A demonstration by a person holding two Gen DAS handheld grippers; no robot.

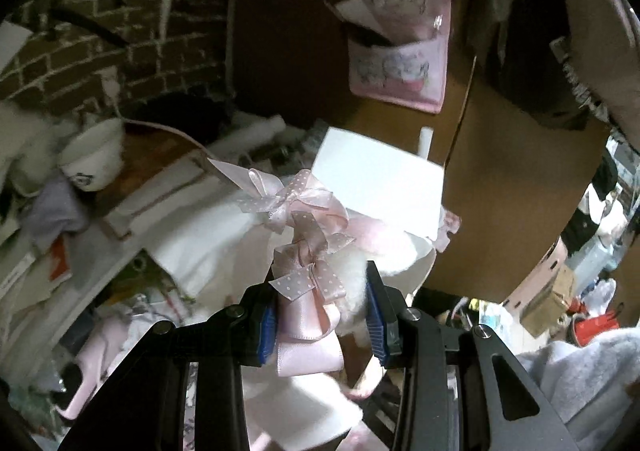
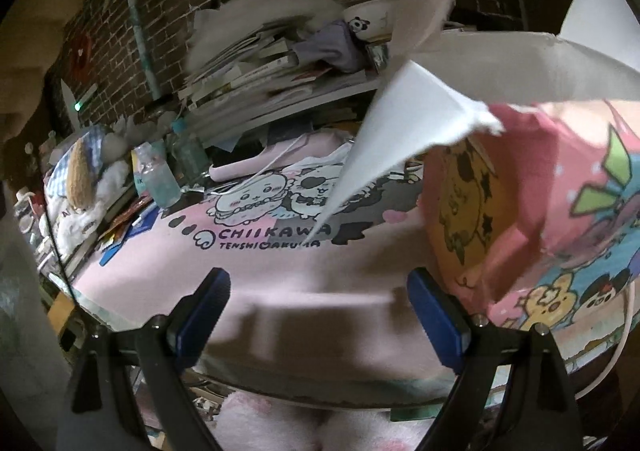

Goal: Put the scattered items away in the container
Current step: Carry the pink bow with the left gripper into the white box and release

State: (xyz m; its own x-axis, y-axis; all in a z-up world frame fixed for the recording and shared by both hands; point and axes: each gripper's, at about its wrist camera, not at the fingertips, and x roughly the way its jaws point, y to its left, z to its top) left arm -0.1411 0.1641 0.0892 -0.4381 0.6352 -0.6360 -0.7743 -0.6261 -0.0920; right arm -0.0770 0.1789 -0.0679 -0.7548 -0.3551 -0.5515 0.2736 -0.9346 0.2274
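My left gripper (image 1: 320,317) is shut on a fluffy white item tied with pink dotted ribbon bows (image 1: 310,251), held up in the air; its blue pads (image 1: 267,331) press on both sides. Behind the bows there is a white box (image 1: 380,179). In the right wrist view, my right gripper (image 2: 316,307) stands open and empty over a pink Chiikawa mat (image 2: 256,279). A pink cartoon-print bag (image 2: 568,187) stands just right of it. White sheets and a pale fluffy strip (image 2: 384,131) hang across the top right of that view.
Behind the mat lie stacked books and papers (image 2: 256,71), plastic bottles (image 2: 160,179), a plush toy (image 2: 78,175) and a panda bowl (image 2: 372,21) against a brick wall. In the left wrist view there is a cardboard panel (image 1: 512,203), a white bowl (image 1: 94,159) and floor clutter (image 1: 580,311).
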